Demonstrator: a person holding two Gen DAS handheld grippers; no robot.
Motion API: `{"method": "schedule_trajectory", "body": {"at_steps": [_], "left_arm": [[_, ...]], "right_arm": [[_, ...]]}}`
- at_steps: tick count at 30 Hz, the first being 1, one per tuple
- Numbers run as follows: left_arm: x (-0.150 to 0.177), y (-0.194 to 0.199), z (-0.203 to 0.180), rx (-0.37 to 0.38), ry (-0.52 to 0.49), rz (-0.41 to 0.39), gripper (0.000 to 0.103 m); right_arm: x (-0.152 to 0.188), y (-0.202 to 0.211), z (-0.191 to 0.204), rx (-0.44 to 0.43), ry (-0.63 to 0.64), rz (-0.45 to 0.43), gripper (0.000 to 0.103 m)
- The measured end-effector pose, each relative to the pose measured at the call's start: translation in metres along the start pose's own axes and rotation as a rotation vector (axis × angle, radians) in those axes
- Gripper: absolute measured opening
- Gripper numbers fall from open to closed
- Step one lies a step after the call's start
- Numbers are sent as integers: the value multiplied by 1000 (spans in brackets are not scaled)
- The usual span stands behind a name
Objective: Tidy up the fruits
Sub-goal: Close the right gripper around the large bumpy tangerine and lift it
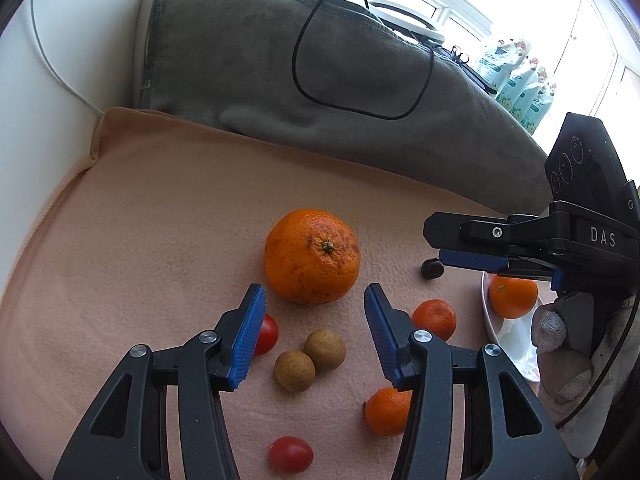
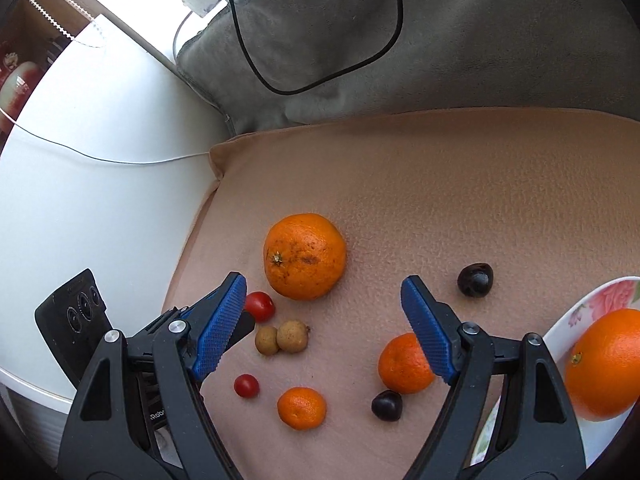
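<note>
Closest to my left lens, the left tool (image 1: 314, 334), black-armed with ribbed blue pads, hangs over the fruit with its jaws moderately apart and nothing between the pads. Just beneath it on the peach fleece blanket (image 1: 160, 220) lie two small tan round longans (image 1: 310, 358), touching each other. At 12 o'clock from them sits a large scuffed orange mandarin (image 1: 312, 256), stem up. One red cherry tomato (image 1: 267, 334) peeks out at 9 o'clock of the longans, half hidden by the left pad, and a second red cherry tomato (image 1: 291, 454) lies at 6 o'clock. Two small orange tangerines sit at 3 and 5 o'clock: the farther tangerine (image 1: 434, 318) and the nearer tangerine (image 1: 388, 410), the latter partly behind the right pad. In my right view, the right tool (image 2: 322, 330) stands wide and empty above the blanket, its right pad overlapping the farther tangerine without visibly pressing it. A dark glossy chestnut (image 2: 475, 280) lies at 1 o'clock of that tool and a second dark chestnut (image 2: 387, 405) at 5 o'clock. At 3 o'clock, a white floral-printed dish (image 2: 600, 296) holds one smooth bright orange (image 2: 606, 364). A grey plush cushion (image 1: 320, 80) with a looped black cable (image 1: 360, 108) backs the blanket at 12 o'clock.
</note>
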State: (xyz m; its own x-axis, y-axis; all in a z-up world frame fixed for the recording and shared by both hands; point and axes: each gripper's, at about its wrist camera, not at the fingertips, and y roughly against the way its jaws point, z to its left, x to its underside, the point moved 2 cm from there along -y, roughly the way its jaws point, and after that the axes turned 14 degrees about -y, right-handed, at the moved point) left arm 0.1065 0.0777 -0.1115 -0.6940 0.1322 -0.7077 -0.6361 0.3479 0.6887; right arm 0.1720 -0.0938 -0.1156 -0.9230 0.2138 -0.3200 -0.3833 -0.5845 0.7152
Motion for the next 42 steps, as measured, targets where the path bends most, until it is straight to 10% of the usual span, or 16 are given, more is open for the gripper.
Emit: {"method": "schedule_trajectory", "body": {"at_steps": [42], "left_arm": [[-8,-36,2,48,1,65,50]], "right_arm": [[-18,-75,18,-5,-31,124,67]]}}
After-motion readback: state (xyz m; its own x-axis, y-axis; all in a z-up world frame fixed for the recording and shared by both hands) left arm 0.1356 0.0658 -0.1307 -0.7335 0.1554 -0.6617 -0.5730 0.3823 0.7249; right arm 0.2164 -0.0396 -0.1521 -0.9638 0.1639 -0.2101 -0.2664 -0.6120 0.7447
